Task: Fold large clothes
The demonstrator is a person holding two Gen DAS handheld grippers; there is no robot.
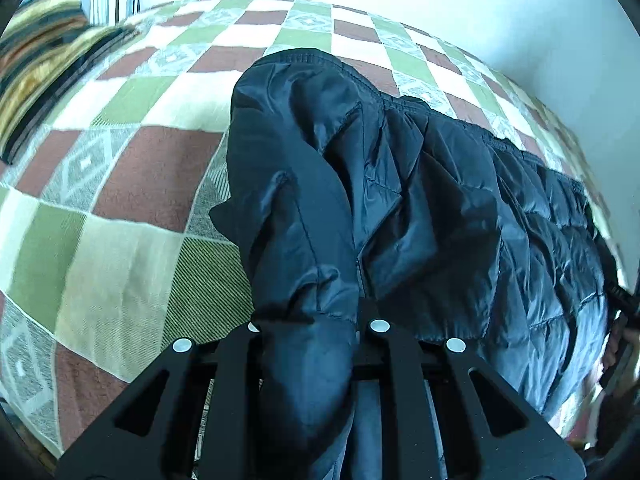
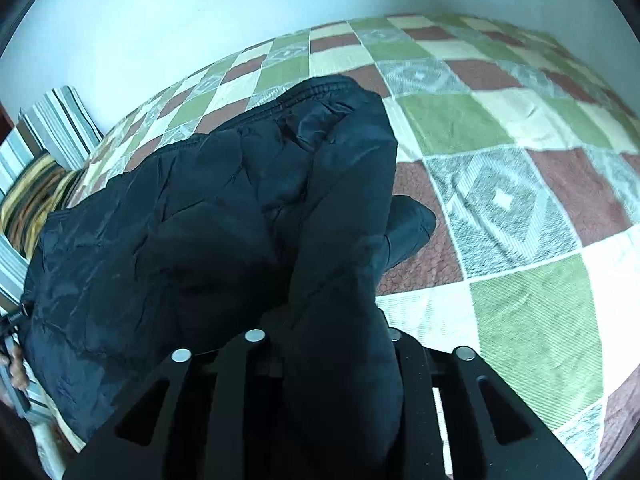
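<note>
We see a dark navy quilted jacket (image 1: 420,208) lying crumpled across the checkered bedspread (image 1: 132,184), its elastic hem toward the far side of the bedspread. One bunched part of it rises toward us.

Bunched fabric of the dark jacket (image 1: 400,208) covers the fingertips of the left gripper (image 1: 316,332) at six o'clock. The right gripper (image 2: 324,340) is buried likewise. The striped pillow (image 1: 36,64) runs off frame at ten o'clock, blurred.
</note>
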